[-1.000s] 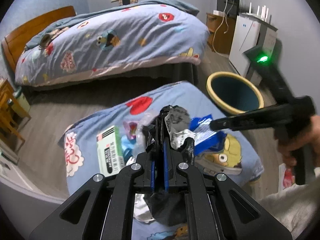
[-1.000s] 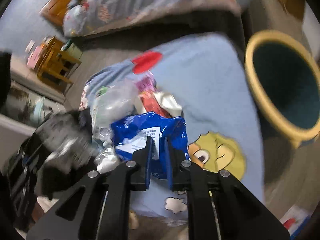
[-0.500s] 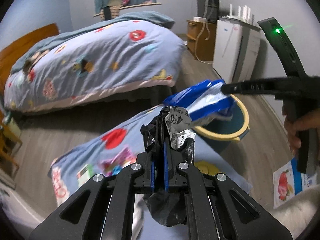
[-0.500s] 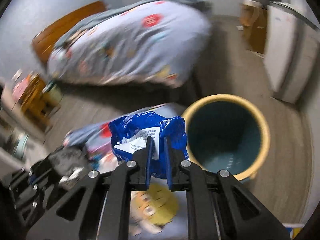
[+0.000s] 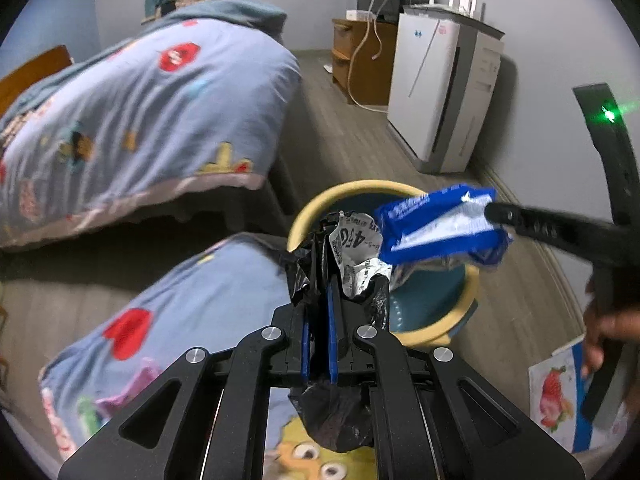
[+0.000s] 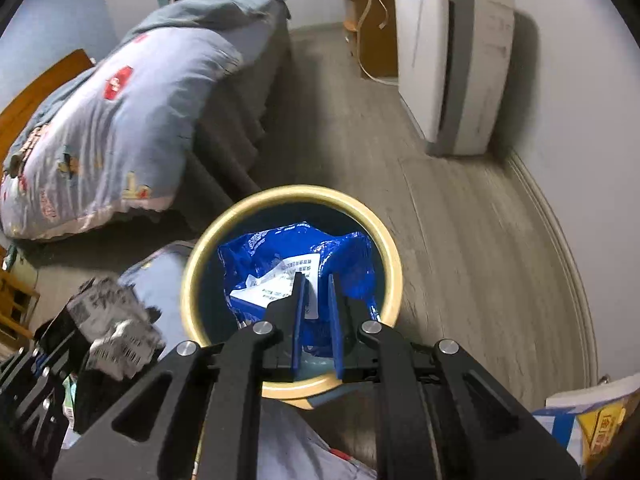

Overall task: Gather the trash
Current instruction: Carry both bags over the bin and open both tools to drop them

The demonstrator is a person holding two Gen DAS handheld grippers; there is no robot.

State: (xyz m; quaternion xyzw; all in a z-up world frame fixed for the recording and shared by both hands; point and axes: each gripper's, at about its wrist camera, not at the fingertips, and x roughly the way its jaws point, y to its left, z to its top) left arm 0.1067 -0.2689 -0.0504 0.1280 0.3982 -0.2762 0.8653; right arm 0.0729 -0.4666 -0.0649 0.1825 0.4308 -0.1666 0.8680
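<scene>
My left gripper is shut on a crumpled black and silver wrapper, held beside the near rim of a round bin that is yellow-rimmed and dark blue inside. In the left wrist view my right gripper reaches in from the right with a blue snack bag above the bin. The right wrist view looks straight down into the bin; my right gripper is shut on the blue bag, which hangs over the opening. The left gripper and its wrapper show at the lower left.
A low surface covered in blue cartoon cloth sits left of the bin, with some litter at its far left edge. Behind are a bed, a white appliance and a wooden cabinet. Printed paper and a box lie on the floor.
Both grippers swung away from the cloth-covered surface to the bin, each carrying its wrapper. The blue bag was lifted off the cloth and now hangs over the bin's opening.
</scene>
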